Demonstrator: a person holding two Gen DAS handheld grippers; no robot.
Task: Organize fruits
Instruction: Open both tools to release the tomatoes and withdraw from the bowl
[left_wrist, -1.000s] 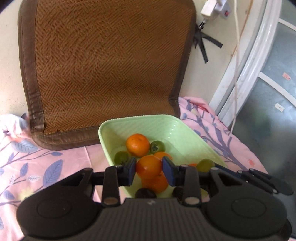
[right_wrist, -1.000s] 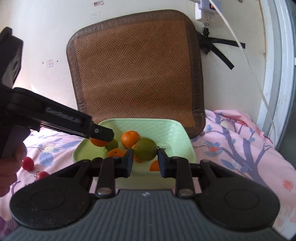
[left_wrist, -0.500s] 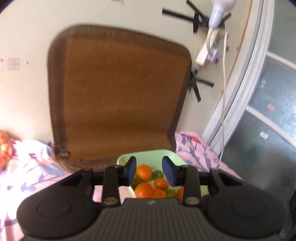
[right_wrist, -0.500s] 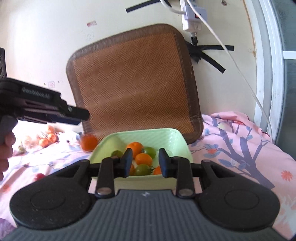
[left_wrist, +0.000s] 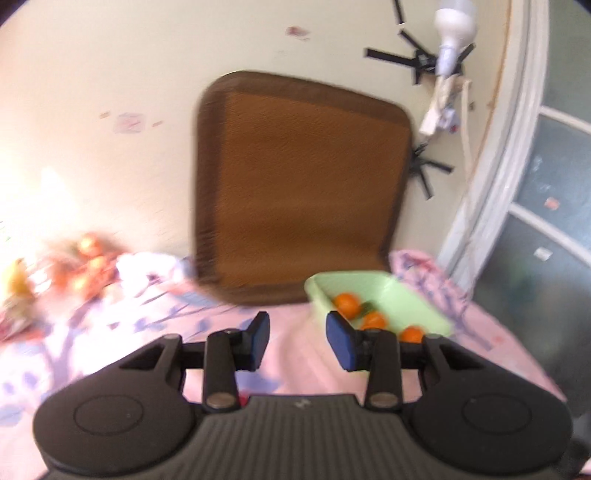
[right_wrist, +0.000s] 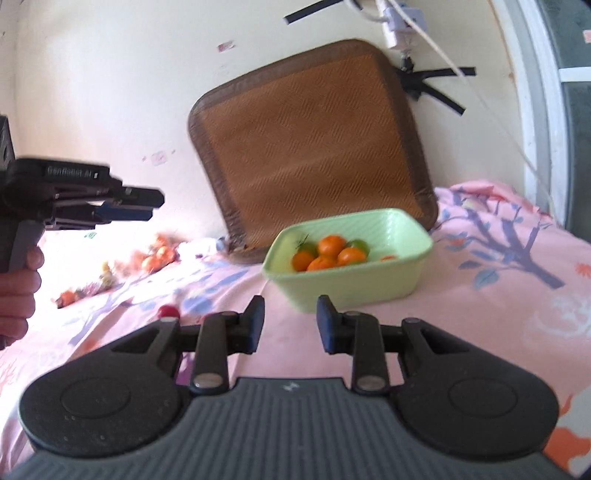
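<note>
Pink flowered bedding (right_wrist: 498, 266) covers the bed, with a brown woven cushion (right_wrist: 314, 147) propped against the pale wall behind it. On the bedding in front of the cushion sits a light green bowl (right_wrist: 369, 284) holding several oranges (right_wrist: 332, 254) and a couple of green fruits. More loose fruit (right_wrist: 155, 254) lies in a blurred, sunlit heap at the far left of the bed, near the wall, and one small red fruit (right_wrist: 168, 311) sits alone on the bedding nearer the cameras.

The left tool (left_wrist: 297, 341) is empty; its jaws are opening and stand fairly narrow, with only bedding seen between them. In its own view the bowl lies ahead and to the right, while the heap lies far ahead to the left. The right tool (right_wrist: 290, 324) is also empty, jaws narrowly apart on nothing, with the bowl just ahead and slightly right and the red fruit just left of its left finger.

From the right view, the left tool, held in a hand (right_wrist: 18, 295), hangs above the bedding on the heap's side, so it seems the nearer one for the loose fruit; the right tool is nearer the red one. The fruits are roundish, with no clear long axis or heading, so approach direction should matter little
</note>
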